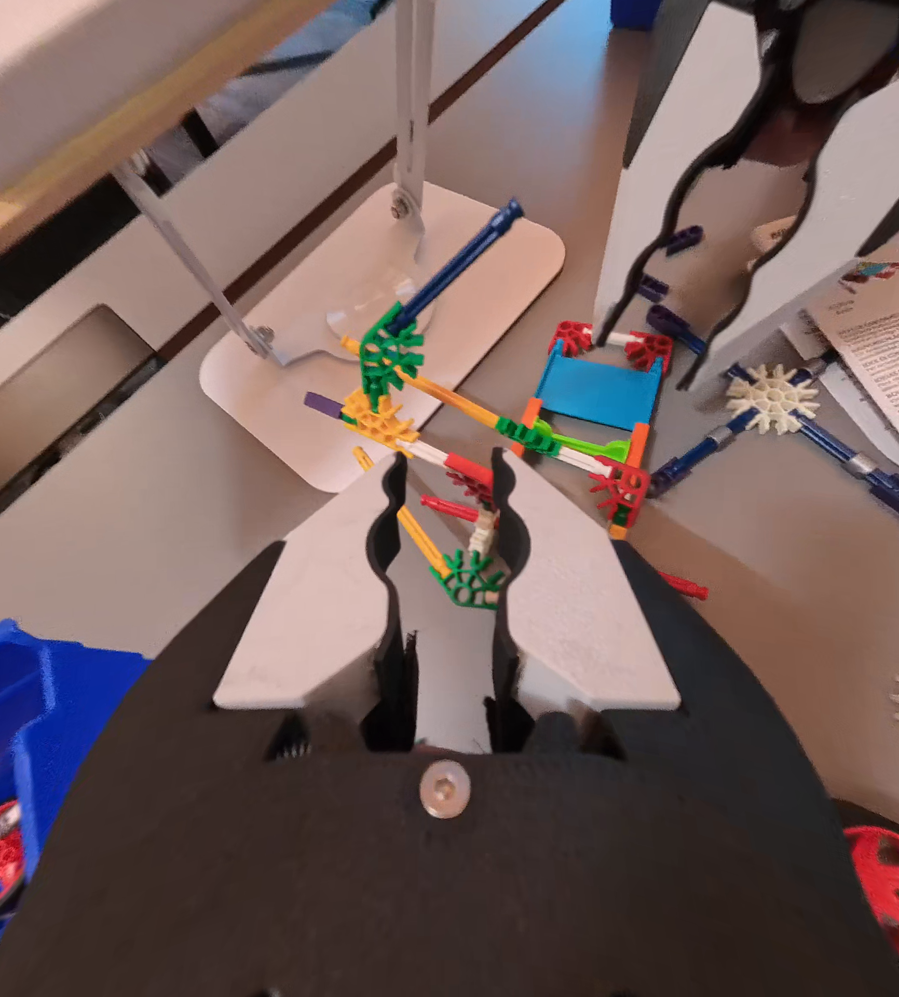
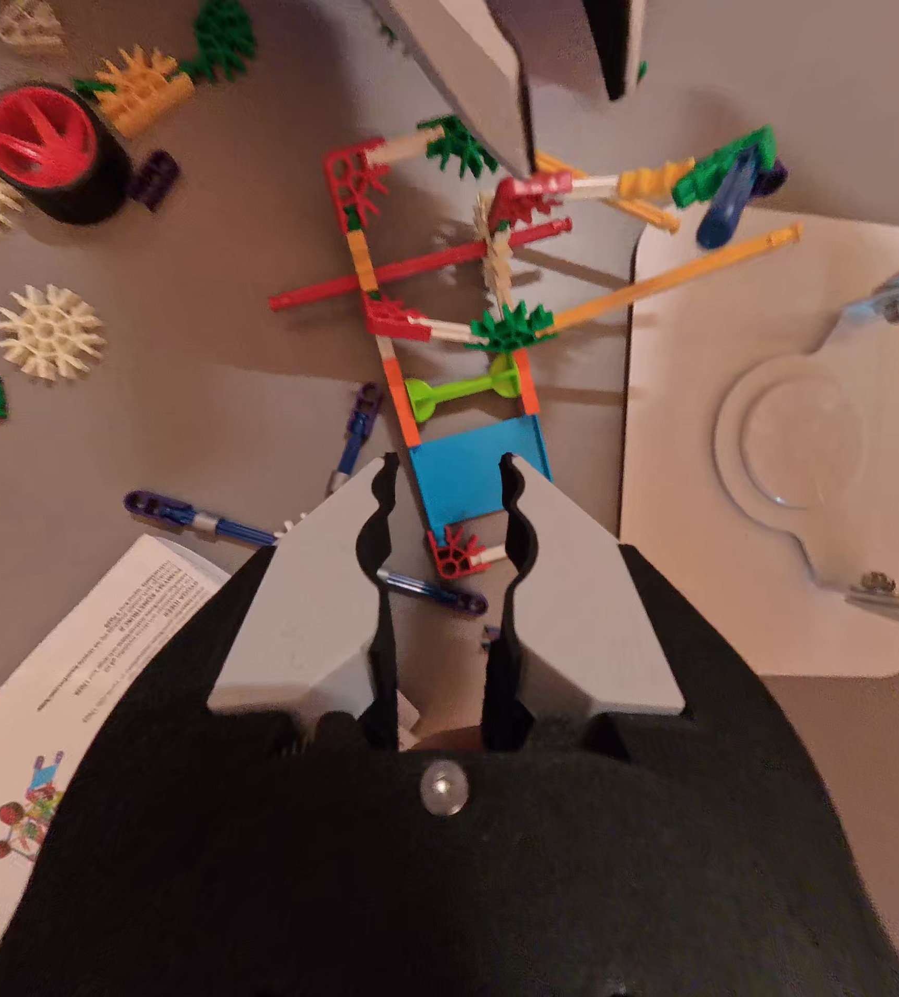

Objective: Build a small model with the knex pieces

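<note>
Left gripper (image 1: 448,466), lower centre of its own view: jaws parted, gap clear between the fingertips, nothing clamped. A red connector (image 1: 471,475) of the rod-and-connector model (image 1: 496,426) sits right at the tips; whether it touches the fingers I cannot tell. Deeper in the gap, a yellow rod (image 1: 421,539) runs into a green connector (image 1: 469,582).

Model lies mid-frame on the grey table (image 1: 113,539), one end over the white stand base (image 1: 382,302). A dark blue rod (image 1: 458,264) sticks up from its far end.

Right gripper (image 2: 448,464), lower centre of its view: jaws also apart, holding nothing. It hangs over the model's blue panel (image 2: 469,475); a small red corner connector (image 2: 455,558) and a loose blue rod (image 2: 431,591) show between the fingers.

Left side of right wrist view: red wheel with black tyre (image 2: 51,151) at upper left, white snowflake connector (image 2: 48,332) below it, printed instruction sheet (image 2: 86,674) at lower left.

Lower left of left wrist view: blue bin (image 1: 16,728) with parts inside.
</note>
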Motion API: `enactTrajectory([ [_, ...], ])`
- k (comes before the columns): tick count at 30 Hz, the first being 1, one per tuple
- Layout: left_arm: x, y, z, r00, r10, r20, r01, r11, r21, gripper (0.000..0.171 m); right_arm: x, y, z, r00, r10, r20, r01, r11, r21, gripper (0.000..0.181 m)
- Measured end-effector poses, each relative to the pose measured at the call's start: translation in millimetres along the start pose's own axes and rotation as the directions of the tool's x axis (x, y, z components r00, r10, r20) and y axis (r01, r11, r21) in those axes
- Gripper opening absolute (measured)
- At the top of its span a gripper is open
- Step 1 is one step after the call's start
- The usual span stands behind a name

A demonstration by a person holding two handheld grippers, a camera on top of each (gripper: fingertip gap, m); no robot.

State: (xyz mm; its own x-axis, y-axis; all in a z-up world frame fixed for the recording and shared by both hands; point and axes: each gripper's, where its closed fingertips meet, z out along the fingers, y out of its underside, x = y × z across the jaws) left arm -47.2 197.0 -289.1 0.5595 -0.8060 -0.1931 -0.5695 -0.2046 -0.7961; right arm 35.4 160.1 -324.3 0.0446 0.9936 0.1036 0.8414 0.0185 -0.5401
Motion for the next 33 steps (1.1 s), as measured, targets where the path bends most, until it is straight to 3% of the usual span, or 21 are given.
enactTrajectory([
  [4, 8.0, 10.5, 8.7, 1.0, -0.005, 0.011, 0.006, 0.998, -0.067, 0.034, 3.0, 13.7, 7.7, 1.0, 0.003, -0.006, -0.003, 0.998, -0.062, 0.038],
  [11, 2.7, 14.0, 17.9, 0.998, -0.016, 0.061, 0.021, 0.997, -0.081, 0.021, -12.9, 22.8, 20.7, 0.998, -0.013, 0.068, 0.021, 0.993, -0.118, 0.038],
  [23, -1.5, 15.6, 18.8, 0.998, -0.022, 0.06, 0.026, 0.997, -0.078, 0.016, -39.3, 5.4, 27.9, 0.988, -0.081, 0.128, 0.093, 0.991, -0.096, 0.033],
  [33, -5.0, 16.1, 19.2, 0.998, -0.02, 0.061, 0.024, 0.997, -0.074, 0.014, -26.7, 2.3, 13.0, 0.995, -0.067, 0.078, 0.072, 0.995, -0.068, 0.034],
])
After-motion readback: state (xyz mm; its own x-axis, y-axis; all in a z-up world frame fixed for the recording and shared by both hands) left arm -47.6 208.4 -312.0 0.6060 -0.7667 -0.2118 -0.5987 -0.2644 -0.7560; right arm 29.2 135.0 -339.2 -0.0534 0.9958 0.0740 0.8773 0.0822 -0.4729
